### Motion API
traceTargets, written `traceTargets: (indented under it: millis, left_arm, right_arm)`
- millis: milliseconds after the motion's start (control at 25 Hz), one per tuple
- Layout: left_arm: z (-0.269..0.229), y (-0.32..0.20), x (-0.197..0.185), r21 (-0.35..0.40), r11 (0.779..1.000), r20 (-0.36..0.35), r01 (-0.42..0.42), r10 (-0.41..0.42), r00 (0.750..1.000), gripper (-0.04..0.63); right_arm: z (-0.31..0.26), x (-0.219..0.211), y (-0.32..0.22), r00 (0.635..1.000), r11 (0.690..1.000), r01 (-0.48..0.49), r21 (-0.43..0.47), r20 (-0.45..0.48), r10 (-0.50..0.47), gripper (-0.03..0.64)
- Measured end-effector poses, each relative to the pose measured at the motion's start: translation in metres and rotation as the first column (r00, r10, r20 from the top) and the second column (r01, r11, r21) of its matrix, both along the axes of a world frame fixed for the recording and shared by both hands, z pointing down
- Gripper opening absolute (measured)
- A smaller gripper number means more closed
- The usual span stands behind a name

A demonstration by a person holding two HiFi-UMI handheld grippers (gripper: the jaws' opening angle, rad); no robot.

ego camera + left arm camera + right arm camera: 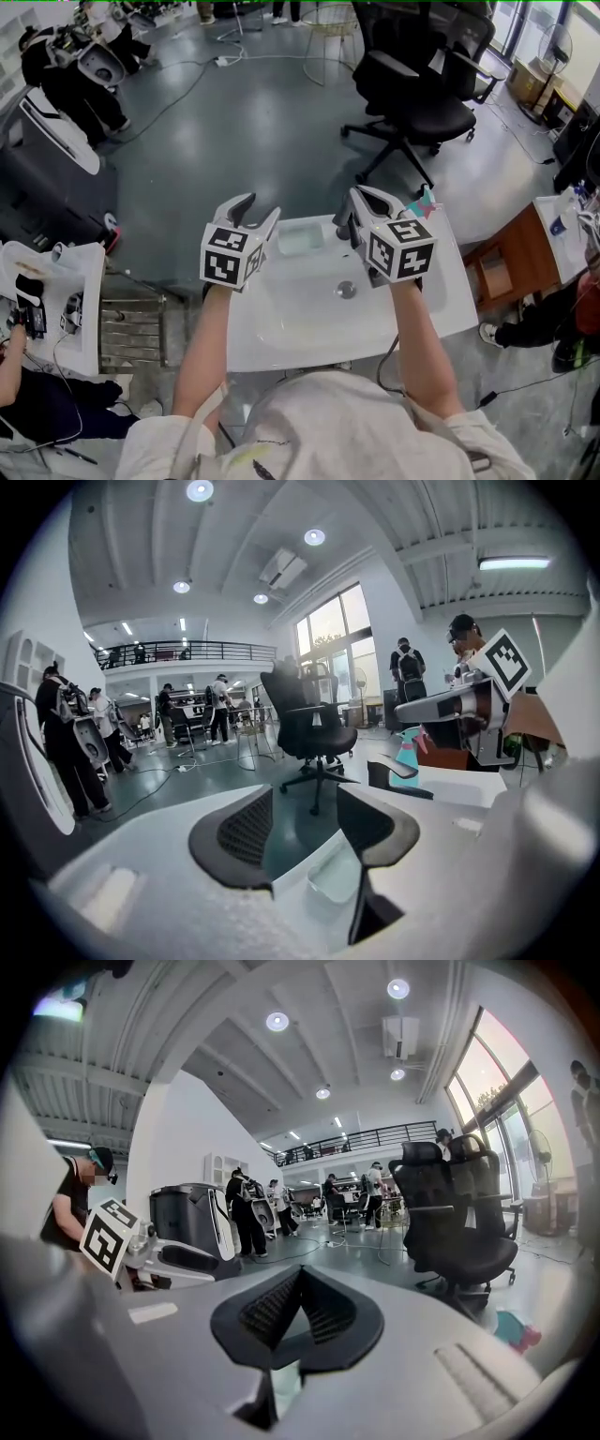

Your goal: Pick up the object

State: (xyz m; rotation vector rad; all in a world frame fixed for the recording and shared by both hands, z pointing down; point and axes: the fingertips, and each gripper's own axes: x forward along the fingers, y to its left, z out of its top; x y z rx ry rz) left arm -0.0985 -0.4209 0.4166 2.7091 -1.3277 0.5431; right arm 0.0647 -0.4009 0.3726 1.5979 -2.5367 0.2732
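**A:** Where are we?

**B:** Our left gripper (305,817) hangs over the white moulded surface (441,300), jaws apart with nothing in them. Our right gripper (300,1283) has its jaws pressed together on nothing.

**A:** And the object?

**B:** We take it to be the pale translucent rectangular dish (302,239), flat on the surface just ahead of the left gripper. It looks light, stiff and slick, so we'd pinch across its narrow rim. Beyond the right gripper stands a teal spray bottle (425,202).

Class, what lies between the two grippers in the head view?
A shallow clear tray on the white sink's back ledge lies between the left gripper and right gripper; the head view shows it.
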Motion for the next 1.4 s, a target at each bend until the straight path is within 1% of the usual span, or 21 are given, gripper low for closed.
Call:
traceTargets:
  millis: [200,320,400,560,840,1040,1160,1320,1400]
  left_arm:
    - [0.014,-0.002,0.023,-0.031,0.993,0.06,-0.11,0.112,0.992,0.221]
    - [0.03,0.002,0.042,-0.073,0.975,0.108,-0.208,0.215,0.971,0.221]
    - [0.045,0.005,0.053,-0.111,0.959,0.148,-0.262,0.277,0.949,0.221]
    - [0.067,0.008,0.068,-0.175,0.924,0.212,-0.34,0.373,0.903,0.221]
    - [0.105,0.013,0.083,-0.271,0.859,0.294,-0.434,0.504,0.812,0.219]
    - [0.127,0.019,0.09,-0.335,0.805,0.319,-0.491,0.587,0.744,0.214]
    - [0.138,0.022,0.093,-0.363,0.778,0.326,-0.514,0.622,0.712,0.204]
    - [0.155,0.027,0.095,-0.407,0.735,0.336,-0.542,0.672,0.659,0.204]
    - [0.163,0.029,0.095,-0.428,0.719,0.343,-0.548,0.69,0.637,0.204]
  right_arm:
    - [0.007,0.003,-0.004,1.0,1.0,0.011,-0.015,-0.001,-0.011,0.003]
    - [0.01,0.005,-0.004,1.0,1.0,0.01,-0.02,-0.001,-0.01,0.003]
    - [0.013,0.006,-0.005,1.0,1.0,0.01,-0.025,-0.001,-0.01,0.003]
    - [0.018,0.008,-0.007,1.0,0.999,0.004,-0.039,-0.001,-0.004,0.003]
    - [0.028,0.013,-0.007,1.0,0.998,-0.019,-0.051,-0.005,0.019,0.003]
    - [0.034,0.017,-0.007,0.999,0.997,-0.044,-0.062,-0.008,0.043,0.003]
    - [0.038,0.019,-0.006,0.998,0.996,-0.061,-0.067,-0.01,0.06,0.003]
    - [0.04,0.022,-0.006,0.996,0.994,-0.084,-0.07,-0.013,0.083,0.003]
    - [0.041,0.023,-0.005,0.995,0.993,-0.097,-0.071,-0.012,0.096,0.003]
